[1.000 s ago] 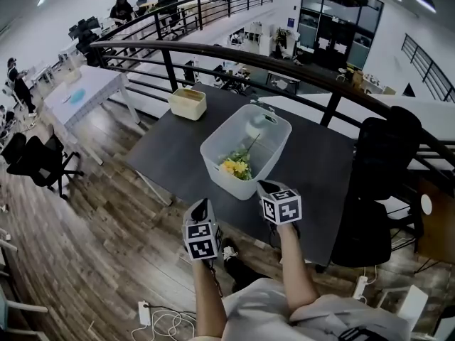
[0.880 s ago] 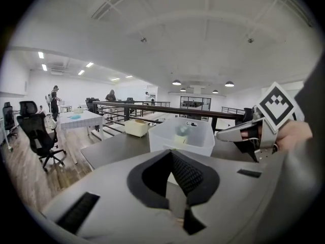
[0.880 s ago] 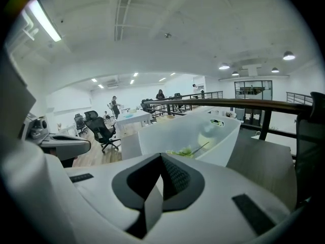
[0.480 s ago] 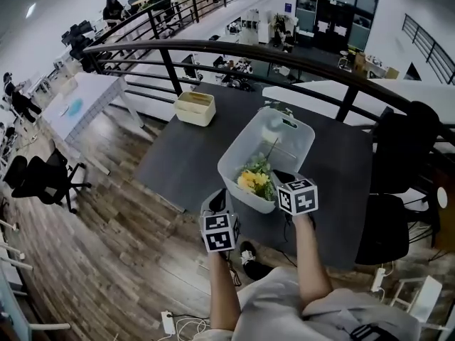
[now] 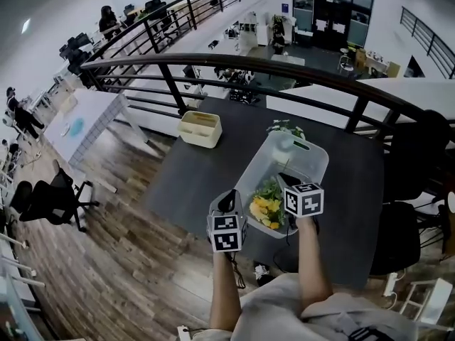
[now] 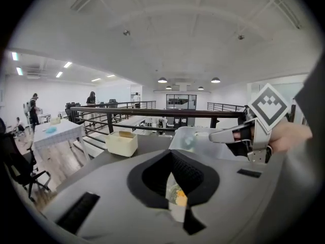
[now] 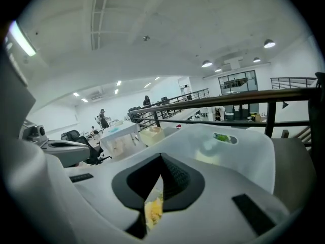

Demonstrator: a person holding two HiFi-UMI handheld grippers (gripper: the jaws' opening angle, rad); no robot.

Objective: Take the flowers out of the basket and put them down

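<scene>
A white translucent basket point(image 5: 313, 163) stands on the dark table point(image 5: 199, 169). Yellow flowers point(image 5: 264, 208) with green leaves lie at its near end, and a white flower point(image 5: 283, 142) lies at the far end. My right gripper point(image 5: 286, 180) is shut and hovers over the basket's near part, just above the flowers. The left gripper point(image 5: 229, 199), also shut, is outside the basket's near-left wall. In the left gripper view the basket point(image 6: 200, 136) and the right gripper point(image 6: 238, 133) are ahead, and yellow petals point(image 6: 179, 196) show through the jaw slit. The right gripper view shows the basket point(image 7: 244, 151) close ahead.
A beige box point(image 5: 200, 128) sits on the table's far left part. A black railing point(image 5: 234, 66) runs behind the table, and a black chair point(image 5: 419, 162) stands at the right. Wooden floor point(image 5: 114, 247) lies to the left and below.
Both grippers have moved forward to the basket, staying shut. The right one went from short of the near rim to over the flowers. The left one has reached the near-left wall.
</scene>
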